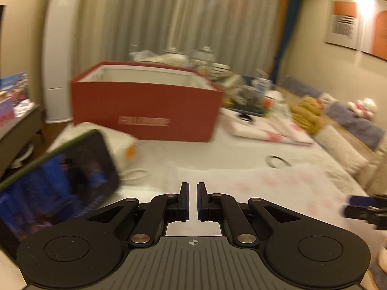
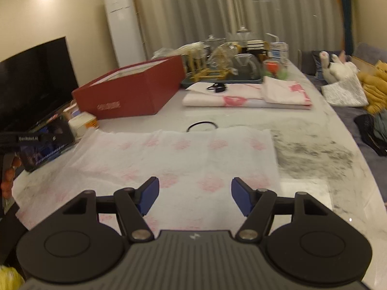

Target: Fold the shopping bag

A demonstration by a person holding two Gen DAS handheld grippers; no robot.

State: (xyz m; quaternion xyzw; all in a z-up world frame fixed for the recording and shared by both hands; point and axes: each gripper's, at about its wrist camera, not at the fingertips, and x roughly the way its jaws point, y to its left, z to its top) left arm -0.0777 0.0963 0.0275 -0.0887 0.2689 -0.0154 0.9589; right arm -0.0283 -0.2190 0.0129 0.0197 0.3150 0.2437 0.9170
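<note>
Your shopping bag, white with a faint pink flower print, lies spread flat on the marble table, its black loop handle showing at the far edge. The bag sits on the near side of the red box, well apart from it, with bare tabletop between the two.

Your left gripper hovers over the near edge of the bag with its jaws clenched together, only a thin slit between the pads and nothing visibly pinched there. Your right gripper hangs above the bag's near half with its jaws released and spread wide, the blue pads clear of the fabric, which shows in the gap between them.

A phone with a lit screen stands propped at a tilt to the near left of the red box, just beside a small white carton. To the right of the box, toward the far end of the table, other pink-printed bags lie folded in a flat stack, with a black handle resting on top. Behind that stack stands a tray crowded with glassware. The left wrist view is blurred.
</note>
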